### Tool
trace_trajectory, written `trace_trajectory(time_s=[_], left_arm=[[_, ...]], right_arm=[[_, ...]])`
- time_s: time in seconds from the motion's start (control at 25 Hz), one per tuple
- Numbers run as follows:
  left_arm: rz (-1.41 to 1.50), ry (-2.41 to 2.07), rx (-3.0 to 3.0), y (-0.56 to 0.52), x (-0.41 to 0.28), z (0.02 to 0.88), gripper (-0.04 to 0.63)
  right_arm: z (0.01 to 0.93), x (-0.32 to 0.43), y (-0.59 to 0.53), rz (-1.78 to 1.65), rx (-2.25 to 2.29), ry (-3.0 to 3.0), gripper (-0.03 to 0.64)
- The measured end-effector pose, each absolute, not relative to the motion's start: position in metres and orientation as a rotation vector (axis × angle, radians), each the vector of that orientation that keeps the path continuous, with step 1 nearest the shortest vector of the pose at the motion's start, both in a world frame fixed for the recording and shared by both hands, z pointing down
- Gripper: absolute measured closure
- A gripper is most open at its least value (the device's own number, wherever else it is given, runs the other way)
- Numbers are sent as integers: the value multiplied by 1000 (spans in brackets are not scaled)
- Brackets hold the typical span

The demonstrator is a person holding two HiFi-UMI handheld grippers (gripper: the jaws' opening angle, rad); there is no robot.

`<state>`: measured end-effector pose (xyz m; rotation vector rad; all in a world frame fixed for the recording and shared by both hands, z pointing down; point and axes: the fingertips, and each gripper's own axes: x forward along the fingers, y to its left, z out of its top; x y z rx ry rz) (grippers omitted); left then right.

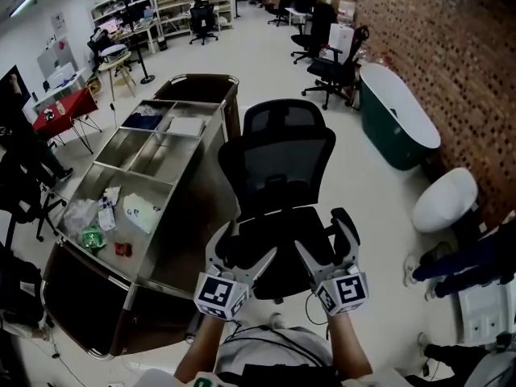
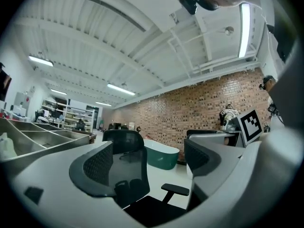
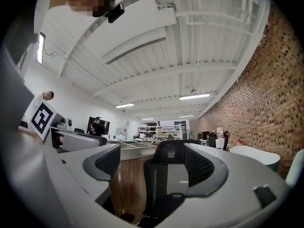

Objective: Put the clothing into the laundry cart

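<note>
The laundry cart (image 1: 211, 185) stands left of me, with a compartmented metal top and dark bags at its far end (image 1: 197, 87) and near end (image 1: 81, 297). A blue cloth (image 1: 145, 121) lies in a far compartment. A dark blue garment (image 1: 476, 260) hangs at the right edge. My left gripper (image 1: 244, 247) and right gripper (image 1: 322, 236) are side by side above the seat of a black office chair (image 1: 278, 160). Both are open and hold nothing. The left gripper view shows open jaws (image 2: 149, 163) framing the chair (image 2: 126, 165). The right gripper view (image 3: 152, 165) shows the chair (image 3: 171, 175) and the cart (image 3: 130, 148).
A green bathtub (image 1: 399, 115) and a white round fixture (image 1: 445, 200) stand along the brick wall at right. More office chairs (image 1: 330, 63) are farther back. A red table (image 1: 64, 111) and shelving (image 1: 161, 6) are at far left. Small packets (image 1: 101, 216) lie in the cart's near compartment.
</note>
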<state>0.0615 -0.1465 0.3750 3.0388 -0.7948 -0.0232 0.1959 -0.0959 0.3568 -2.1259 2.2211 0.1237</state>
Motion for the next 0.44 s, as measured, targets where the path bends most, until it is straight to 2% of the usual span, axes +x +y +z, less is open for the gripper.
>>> trace_trajectory(time_s=[0.44], left_arm=[[48, -807, 3047, -149, 78, 385, 150]], right_arm=[[380, 219, -94, 25, -2150, 2217, 170]])
